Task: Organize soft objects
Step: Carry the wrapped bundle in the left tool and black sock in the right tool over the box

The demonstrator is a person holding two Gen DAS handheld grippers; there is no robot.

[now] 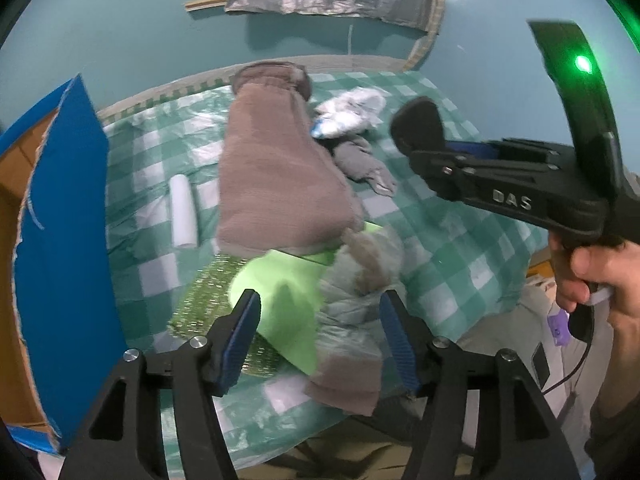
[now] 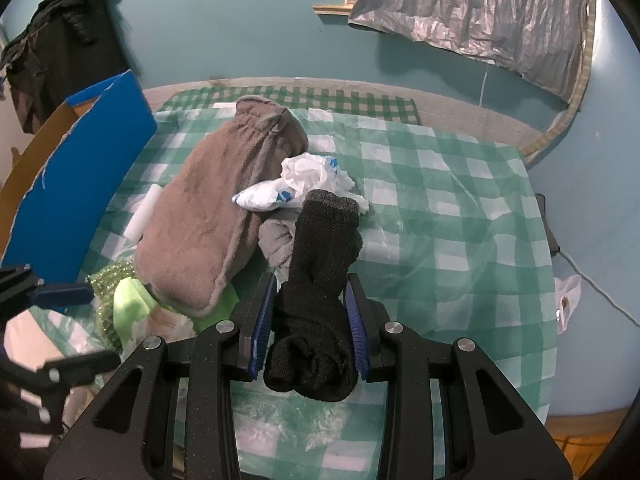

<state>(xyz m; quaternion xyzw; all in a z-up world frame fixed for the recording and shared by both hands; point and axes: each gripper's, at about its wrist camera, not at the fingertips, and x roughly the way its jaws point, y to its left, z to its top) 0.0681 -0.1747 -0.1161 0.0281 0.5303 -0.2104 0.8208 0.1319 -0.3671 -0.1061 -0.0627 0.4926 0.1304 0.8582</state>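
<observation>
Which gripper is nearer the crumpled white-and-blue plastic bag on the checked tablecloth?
Right. The right gripper, clamping a black sock, sits just short of the plastic bag. The left gripper is open farther back, over the light green cloth.

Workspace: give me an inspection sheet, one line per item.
Surface: green-checked tablecloth under clear plastic, on a round table.
Job's things: large brown mitt lying flat; black sock in the right gripper; grey sock beside the mitt; lime cloth and green scrubber near the front edge.
Clutter: crumpled white plastic bag; white roll.
Grippers: left gripper open above the lime cloth; right gripper shut on the black sock.
Cables: a cord trailing past the table's right edge.
Surroundings: teal wall, blue-faced cardboard box, dark clothes hanging.
</observation>
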